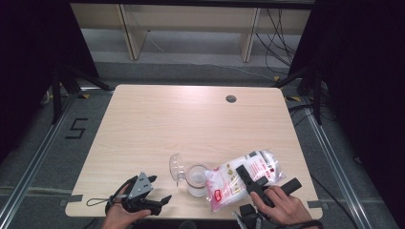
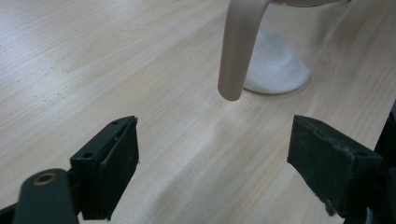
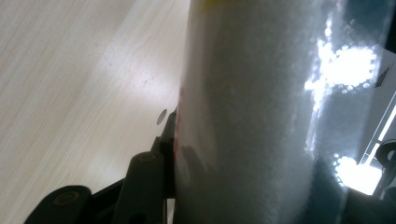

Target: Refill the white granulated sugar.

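Note:
A clear glass jar (image 1: 197, 180) stands near the table's front edge with its hinged lid (image 1: 176, 167) flipped open to the left. White granules (image 2: 276, 70) lie in its bottom, and a beige metal clasp (image 2: 238, 46) hangs down in front of it. My right gripper (image 1: 244, 174) is shut on a plastic bag of white granules (image 1: 243, 177) with red print; the bag lies tilted, one end against the jar. The bag (image 3: 252, 116) presses against my right gripper's left finger (image 3: 145, 182). My left gripper (image 1: 161, 188) is open and empty, just left of the jar.
The light wooden table (image 1: 191, 119) has a round cable hole (image 1: 231, 98) at the back right. A wooden shelf frame (image 1: 191, 28) stands behind the table. Black stands (image 1: 59, 86) flank the table on both sides.

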{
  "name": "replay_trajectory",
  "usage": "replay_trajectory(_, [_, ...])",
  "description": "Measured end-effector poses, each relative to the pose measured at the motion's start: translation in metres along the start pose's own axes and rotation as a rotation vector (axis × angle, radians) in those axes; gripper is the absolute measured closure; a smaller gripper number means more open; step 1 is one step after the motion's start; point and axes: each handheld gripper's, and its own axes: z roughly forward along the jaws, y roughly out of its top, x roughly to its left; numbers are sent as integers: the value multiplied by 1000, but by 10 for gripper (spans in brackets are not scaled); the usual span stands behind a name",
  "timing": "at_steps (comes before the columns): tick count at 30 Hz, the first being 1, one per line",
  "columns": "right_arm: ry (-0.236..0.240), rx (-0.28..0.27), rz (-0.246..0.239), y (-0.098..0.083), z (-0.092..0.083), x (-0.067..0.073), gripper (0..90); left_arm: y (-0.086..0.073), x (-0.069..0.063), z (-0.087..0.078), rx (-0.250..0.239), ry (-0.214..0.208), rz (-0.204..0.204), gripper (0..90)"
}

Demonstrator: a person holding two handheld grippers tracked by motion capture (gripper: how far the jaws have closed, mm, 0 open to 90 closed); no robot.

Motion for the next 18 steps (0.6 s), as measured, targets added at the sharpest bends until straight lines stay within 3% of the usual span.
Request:
replay_trajectory(1, [-1,12,19,0,-1,2,624,0,0,1,-8,4,-12,161])
replay_trajectory(4, [2,13,10,0,-1,1,624,0,-1,1,-13,1,-20,161])
replay_trajectory(6, [2,10,16,1,-1,2,624,0,0,0,-1,0,-7,161])
replay_trajectory(7, [2,-4,-14,1,1,0,624,0,-1,1,-14,1,-22,161])
replay_trajectory(10, [1,8,5,1,0,1,625,0,-1,1,-9,4,-18,161])
replay_trajectory(12, [11,19,-21,2,-1,0,625,0,0,1,-7,-1,-14,161])
replay_trajectory(18, [6,9,-8,3,0,1,625,0,0,1,-7,1,-15,161])
